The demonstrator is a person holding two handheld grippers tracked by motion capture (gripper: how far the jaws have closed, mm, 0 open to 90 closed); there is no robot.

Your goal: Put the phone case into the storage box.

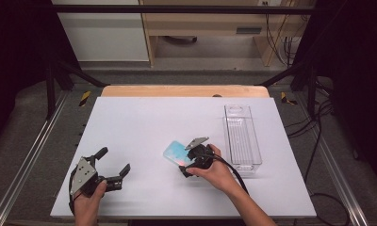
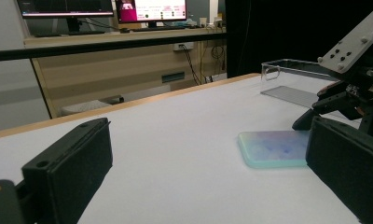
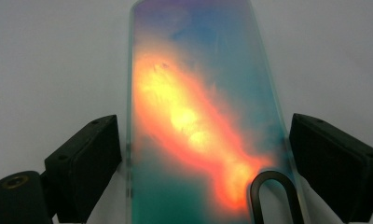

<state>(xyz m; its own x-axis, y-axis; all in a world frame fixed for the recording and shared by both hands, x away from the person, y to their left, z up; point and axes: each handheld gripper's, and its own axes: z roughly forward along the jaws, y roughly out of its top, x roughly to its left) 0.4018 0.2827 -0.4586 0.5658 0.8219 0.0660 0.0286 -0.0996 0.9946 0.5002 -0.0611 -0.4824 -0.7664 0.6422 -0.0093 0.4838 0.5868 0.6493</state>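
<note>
A phone case [image 1: 177, 151] with a teal, blue and orange swirl lies flat on the white table [image 1: 144, 127], right of centre. My right gripper [image 1: 186, 160] straddles its near end. In the right gripper view the case [image 3: 198, 93] runs up between the two black jaws, whose pads [image 3: 86, 158] stand close beside its long edges with a thin gap on each side. A dark oval outline [image 3: 273, 196] marks the case's near end. My left gripper [image 1: 114, 161] rests open near the front left of the table with nothing between its fingers [image 2: 68, 172].
A clear, empty plastic bin [image 1: 242, 139] stands lengthwise at the right of the table, just beyond my right hand [image 1: 219, 172]. From the left gripper view the case [image 2: 273, 148], the right gripper [image 2: 343, 98] and the bin [image 2: 292, 74] sit ahead to the right. Black frame bars surround the table.
</note>
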